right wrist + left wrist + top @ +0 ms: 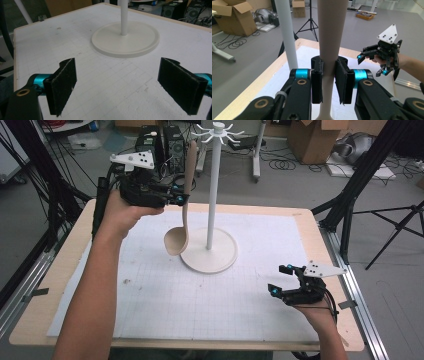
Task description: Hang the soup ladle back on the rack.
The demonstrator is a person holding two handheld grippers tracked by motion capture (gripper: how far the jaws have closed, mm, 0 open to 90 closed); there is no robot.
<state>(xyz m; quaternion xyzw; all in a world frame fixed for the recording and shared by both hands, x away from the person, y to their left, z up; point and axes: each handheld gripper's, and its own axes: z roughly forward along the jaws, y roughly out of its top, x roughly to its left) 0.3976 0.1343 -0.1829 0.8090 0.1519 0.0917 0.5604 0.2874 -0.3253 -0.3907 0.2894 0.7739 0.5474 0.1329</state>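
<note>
Forearms enter from the near edge of the table (60, 285) in the high view, each hand carrying a gripper. Nearest, at the right, the right gripper (284, 280) is held low over the white gridded mat (165, 295), close to the near right corner; its jaws are spread wide, and in the right gripper view nothing but mat is seen between the two black pads (62, 82). Farther in, near the middle of the mat, the round base of the white stand (209, 251) is set flat, with its thin pole rising upright to a crown of hooks at the top. Just left of that pole, a beige ladle (181, 227) is held upright, bowl downward and lifted clear of the mat, the bowl close beside the base. The left gripper (181, 197) is clamped on the ladle's handle about midway up; in the left gripper view both pads are pressed against the handle from either side.
</note>
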